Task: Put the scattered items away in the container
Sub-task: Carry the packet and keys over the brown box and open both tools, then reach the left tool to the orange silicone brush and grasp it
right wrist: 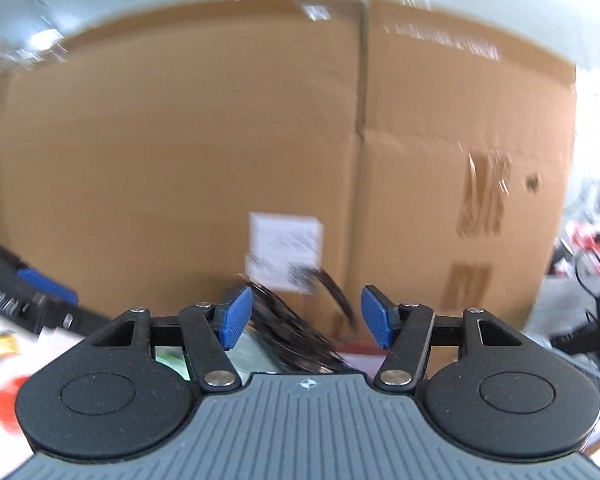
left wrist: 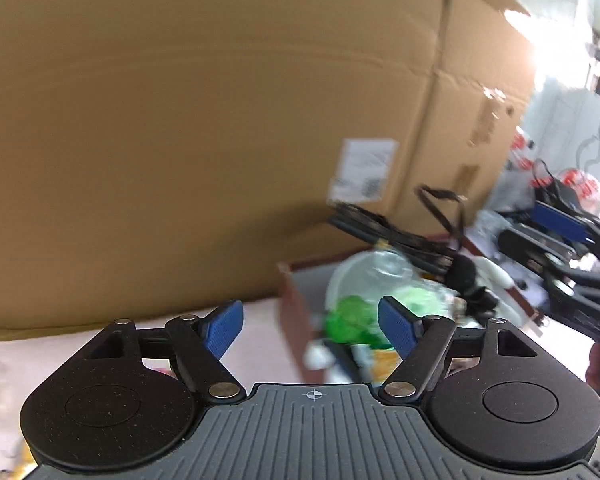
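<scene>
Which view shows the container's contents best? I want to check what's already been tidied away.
The left wrist view. It looks down into the red-walled container, showing a green item, a clear plastic lid and a black cable bundle. The right wrist view catches only the cable bundle and a strip of red rim behind the gripper.

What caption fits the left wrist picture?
Open left hand-held gripper above a red box stuffed with green plastic and black cables.

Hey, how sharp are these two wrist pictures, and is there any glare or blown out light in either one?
Left wrist view: the gripper body is sharp, the container and its contents are smeared, and the upper right is blown out white. Right wrist view: the cardboard box and its white label are streaked by motion blur; no strong glare, only fisheye bending at the edges.
</scene>
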`<action>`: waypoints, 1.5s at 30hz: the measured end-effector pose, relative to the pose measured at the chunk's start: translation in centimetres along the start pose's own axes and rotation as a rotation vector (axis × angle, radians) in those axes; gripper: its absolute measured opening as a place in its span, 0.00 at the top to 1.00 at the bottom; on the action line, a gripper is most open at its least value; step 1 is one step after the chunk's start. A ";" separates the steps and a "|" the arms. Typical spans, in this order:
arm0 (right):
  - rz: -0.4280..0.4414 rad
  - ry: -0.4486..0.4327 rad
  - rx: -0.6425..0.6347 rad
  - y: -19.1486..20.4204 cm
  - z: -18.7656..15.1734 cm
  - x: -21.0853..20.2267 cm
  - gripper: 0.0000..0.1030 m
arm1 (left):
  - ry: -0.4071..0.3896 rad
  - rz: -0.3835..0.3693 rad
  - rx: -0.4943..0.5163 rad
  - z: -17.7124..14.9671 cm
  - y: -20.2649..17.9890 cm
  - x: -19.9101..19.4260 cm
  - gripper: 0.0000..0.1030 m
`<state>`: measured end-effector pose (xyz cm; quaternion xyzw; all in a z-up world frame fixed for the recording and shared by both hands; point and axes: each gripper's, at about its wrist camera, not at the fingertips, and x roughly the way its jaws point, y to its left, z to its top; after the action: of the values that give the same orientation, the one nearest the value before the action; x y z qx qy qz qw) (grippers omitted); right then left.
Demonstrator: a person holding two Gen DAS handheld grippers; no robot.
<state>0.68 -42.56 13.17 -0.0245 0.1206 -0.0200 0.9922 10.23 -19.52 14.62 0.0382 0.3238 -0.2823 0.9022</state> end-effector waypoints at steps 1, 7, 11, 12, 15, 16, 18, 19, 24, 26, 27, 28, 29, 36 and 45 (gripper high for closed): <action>0.024 -0.035 -0.009 0.8 0.1 -1.2 0.20 | -0.016 0.023 -0.018 -0.4 1.5 -1.3 0.17; 0.222 -0.060 -0.075 7.8 -1.9 -4.4 0.11 | -0.047 0.181 -0.127 -5.0 10.0 -6.4 0.14; 0.334 0.019 -0.096 13.0 -5.2 -3.6 0.10 | -0.008 0.234 -0.182 -9.9 14.0 -7.8 0.14; 0.352 0.040 -0.092 14.2 -6.2 -3.1 0.09 | 0.010 0.237 -0.192 -11.1 14.8 -7.8 0.14; 0.414 0.145 -0.055 17.4 -9.2 -1.3 0.08 | 0.078 0.219 -0.223 -13.9 16.6 -6.8 0.14; 0.431 0.182 -0.049 18.4 -10.0 -0.6 0.08 | 0.098 0.207 -0.240 -14.5 17.1 -6.2 0.14; 0.443 0.225 -0.053 20.6 -11.1 0.2 0.08 | 0.127 0.185 -0.274 -15.6 18.0 -5.4 0.14; 0.445 0.237 -0.060 21.4 -11.4 0.5 0.08 | 0.131 0.177 -0.284 -15.9 18.1 -4.9 0.14; 0.449 0.301 -0.099 23.9 -12.0 1.8 0.08 | 0.128 0.191 -0.295 -16.4 17.7 -2.6 0.14; 0.438 0.310 -0.130 24.4 -12.1 2.2 0.08 | 0.133 0.180 -0.314 -16.2 17.6 -1.4 0.14; 0.430 0.314 -0.136 24.3 -12.0 2.2 0.08 | 0.135 0.181 -0.320 -16.0 17.6 -0.9 0.14; 0.430 0.319 -0.133 24.1 -12.0 2.4 0.08 | 0.137 0.184 -0.324 -15.8 17.5 -0.3 0.14; 0.432 0.325 -0.120 23.5 -12.2 2.4 0.08 | 0.141 0.188 -0.326 -15.5 17.4 0.4 0.14; 0.506 0.408 -0.069 24.2 -13.1 5.9 0.08 | 0.186 0.184 -0.382 -14.5 17.1 4.7 0.14; 0.559 0.437 -0.096 25.8 -13.6 7.8 0.07 | 0.206 0.175 -0.310 -14.4 15.2 6.2 0.41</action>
<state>5.83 -17.80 -3.23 -0.0326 0.3328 0.2529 0.9079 14.20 -6.15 -2.26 -0.0445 0.4494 -0.1441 0.8805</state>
